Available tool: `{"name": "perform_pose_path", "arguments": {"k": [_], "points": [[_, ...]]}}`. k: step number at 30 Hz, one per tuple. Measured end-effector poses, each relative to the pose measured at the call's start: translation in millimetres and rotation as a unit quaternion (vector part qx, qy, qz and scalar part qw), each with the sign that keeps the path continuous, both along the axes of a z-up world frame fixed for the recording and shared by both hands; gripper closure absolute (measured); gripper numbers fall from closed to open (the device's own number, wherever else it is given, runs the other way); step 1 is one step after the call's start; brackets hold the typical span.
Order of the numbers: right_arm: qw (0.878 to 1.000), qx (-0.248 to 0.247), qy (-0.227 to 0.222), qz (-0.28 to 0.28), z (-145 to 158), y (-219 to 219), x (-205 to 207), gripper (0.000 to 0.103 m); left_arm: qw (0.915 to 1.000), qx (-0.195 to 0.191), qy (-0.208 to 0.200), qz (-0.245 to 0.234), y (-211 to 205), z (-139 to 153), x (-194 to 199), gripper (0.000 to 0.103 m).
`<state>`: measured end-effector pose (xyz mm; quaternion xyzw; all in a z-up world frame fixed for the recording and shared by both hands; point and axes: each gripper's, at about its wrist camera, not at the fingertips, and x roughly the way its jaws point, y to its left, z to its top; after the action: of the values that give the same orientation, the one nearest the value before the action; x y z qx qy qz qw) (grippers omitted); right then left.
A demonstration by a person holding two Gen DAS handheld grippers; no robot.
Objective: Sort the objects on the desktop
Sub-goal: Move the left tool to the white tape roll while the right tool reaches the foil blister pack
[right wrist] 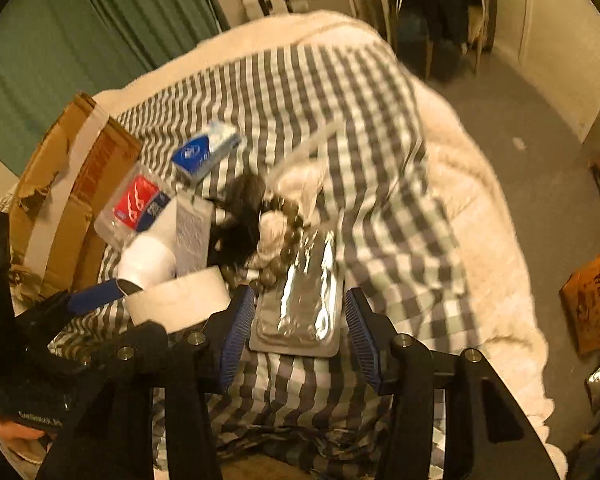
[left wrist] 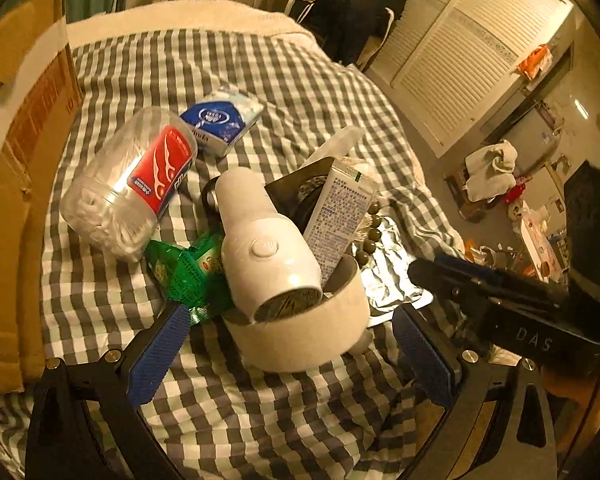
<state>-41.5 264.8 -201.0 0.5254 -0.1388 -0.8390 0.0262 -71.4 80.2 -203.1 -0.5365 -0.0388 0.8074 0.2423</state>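
A heap of objects lies on a grey checked cloth [left wrist: 260, 400]. My left gripper [left wrist: 296, 344] is open around a white tape roll [left wrist: 300, 336]. A white hair dryer [left wrist: 260, 240] leans on the roll, with a printed box [left wrist: 340, 208] beside it. A clear floss-pick jar with a red label [left wrist: 132, 184], a blue tissue pack [left wrist: 224, 116], a green packet [left wrist: 188, 272] and brown beads [left wrist: 372, 232] lie around. My right gripper [right wrist: 300, 332] is open around a silver blister pack [right wrist: 304, 300], which also shows in the left wrist view [left wrist: 388, 272].
A cardboard box [left wrist: 16, 168] stands at the left edge of the cloth; it also shows in the right wrist view [right wrist: 60, 208]. A cream blanket [right wrist: 480, 240] hangs off the right side. Floor clutter and a wardrobe [left wrist: 460, 60] lie to the right.
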Motion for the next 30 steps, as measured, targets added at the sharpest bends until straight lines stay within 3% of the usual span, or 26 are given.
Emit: {"name": "perform_pose_path", "arguments": {"k": [5, 13, 15, 18, 21, 26, 30], "points": [[0.998, -0.032, -0.050, 0.004, -25.1, 2.0, -6.2, 0.055, 1.0000, 0.000, -0.008, -0.003, 4.6, -9.2, -4.1, 0.000], [0.995, -0.072, -0.065, 0.010, -37.5, 3.2, -12.7, 0.054, 0.9996, 0.006, -0.022, -0.015, 6.6, -18.9, -4.4, 0.002], [0.995, -0.077, -0.060, 0.013, -35.8, 2.0, -12.1, 0.062, 0.9997, 0.004, -0.014, -0.018, 5.8, -16.2, -1.3, 0.019], [0.995, -0.083, -0.046, 0.008, -28.8, 6.4, -8.8, 0.081, 0.9989, 0.022, -0.023, -0.034, 6.2, -16.3, 1.7, 0.035], [0.993, -0.115, -0.025, 0.008, -19.7, 9.2, -3.0, 0.090, 0.9976, 0.033, -0.028, -0.054, 9.4, -15.2, 7.3, 0.049], [0.990, -0.141, -0.018, 0.021, -16.9, -0.8, -6.5, 0.092, 0.9967, 0.038, -0.031, -0.065, 9.2, -13.5, 9.8, 0.053], [0.992, -0.119, -0.040, 0.031, -27.0, -9.7, -11.6, 0.091, 0.9957, 0.032, -0.036, -0.079, 13.5, -16.6, 10.7, 0.057]]}}
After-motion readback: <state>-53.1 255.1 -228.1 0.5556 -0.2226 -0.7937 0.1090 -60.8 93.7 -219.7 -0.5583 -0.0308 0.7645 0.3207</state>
